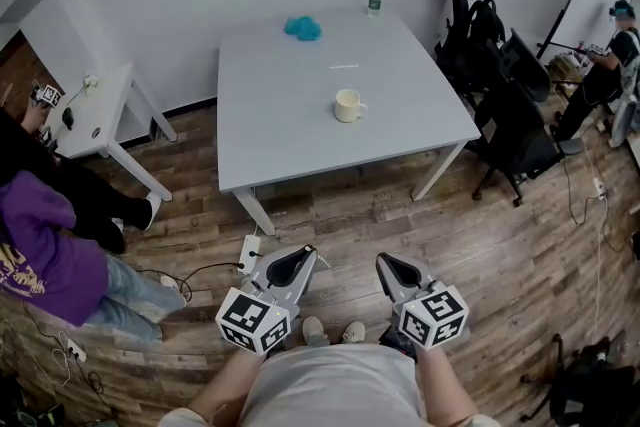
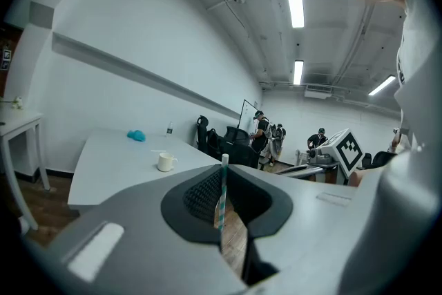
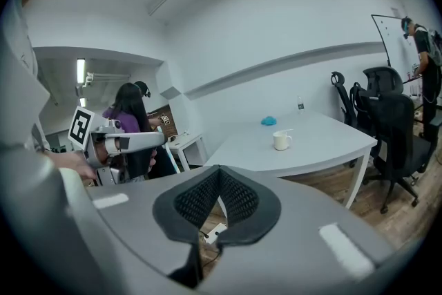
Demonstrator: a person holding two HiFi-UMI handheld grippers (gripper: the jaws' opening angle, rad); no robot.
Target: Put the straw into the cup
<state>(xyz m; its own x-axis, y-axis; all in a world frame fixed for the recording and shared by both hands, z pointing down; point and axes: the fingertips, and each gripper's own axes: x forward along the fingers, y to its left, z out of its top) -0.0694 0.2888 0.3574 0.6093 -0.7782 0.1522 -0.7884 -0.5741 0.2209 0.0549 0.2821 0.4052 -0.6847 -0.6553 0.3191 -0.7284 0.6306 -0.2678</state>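
One broad white table (image 1: 300, 150) fills the head view ahead of us; we stand back from it on the wood floor (image 1: 520, 245), and both grippers are held low, well apart from the tabletop. Left gripper (image 1: 291, 264): its jaws are pinched on the straw (image 2: 221, 191), a teal-and-white striped one standing upright between the pads with its tip poking above them; only the left gripper view shows this, since in the head view the straw is too thin to pick out. Right gripper (image 1: 396, 267): its jaws are pressed together with nothing between them, as its own view makes plain. The cup (image 1: 348, 105), cream with a handle, sits upright toward the table's right side, far from the straw; a thin pale stick (image 1: 343, 67) lies beyond it, too small for us to identify.
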